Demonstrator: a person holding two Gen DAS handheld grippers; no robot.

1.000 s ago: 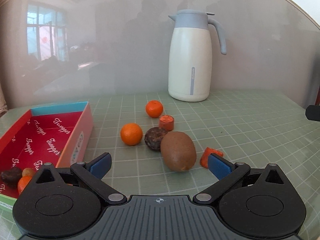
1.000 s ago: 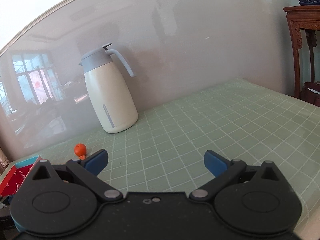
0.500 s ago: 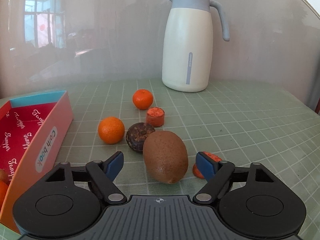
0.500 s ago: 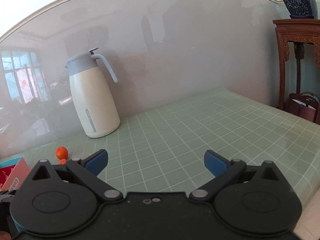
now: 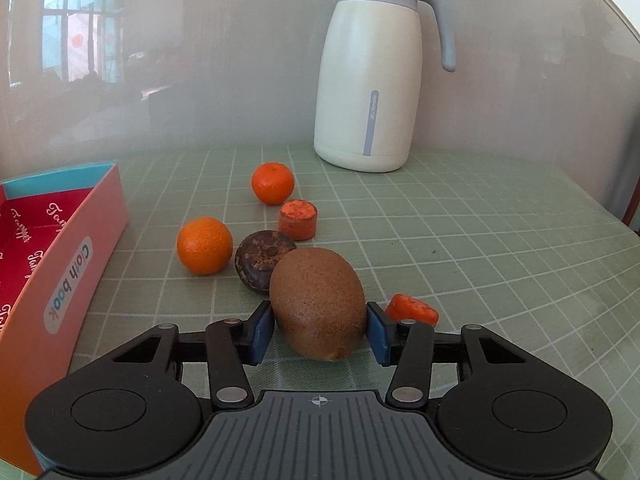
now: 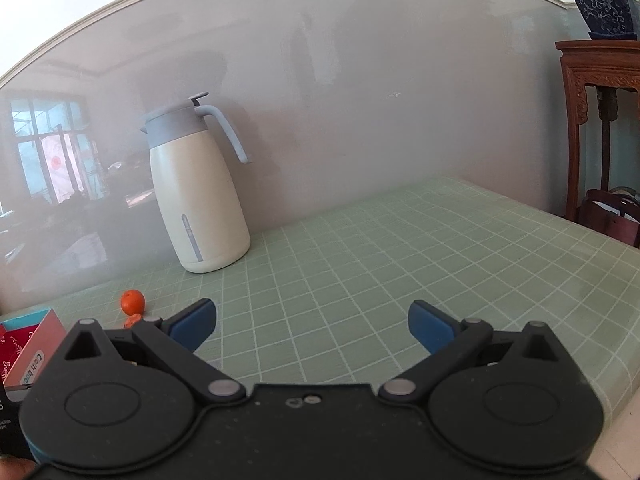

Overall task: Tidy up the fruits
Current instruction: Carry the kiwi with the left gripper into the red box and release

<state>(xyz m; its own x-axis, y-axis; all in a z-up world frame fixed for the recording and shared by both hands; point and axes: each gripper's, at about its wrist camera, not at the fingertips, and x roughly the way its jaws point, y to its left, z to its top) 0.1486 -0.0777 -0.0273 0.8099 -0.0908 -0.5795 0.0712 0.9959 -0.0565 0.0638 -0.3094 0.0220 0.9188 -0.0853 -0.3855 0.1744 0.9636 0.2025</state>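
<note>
Between blue pads [image 5: 262,332] – fuzzy, egg-shaped brown kiwi [image 5: 318,304]

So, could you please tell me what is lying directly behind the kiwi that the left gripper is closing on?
Behind the kiwi, touching or nearly touching it, sits a dark brown round fruit, its near side covered by the kiwi. Farther back are an orange cylinder piece and two mandarins.

Bright, soft daylight; faint shadows under fruit. Glossy wall [image 5: 200,60] mirrors a window [image 5: 76,28], hazily. Strong fisheye bending, dark corners. Both views sharp, no motion blur.
</note>
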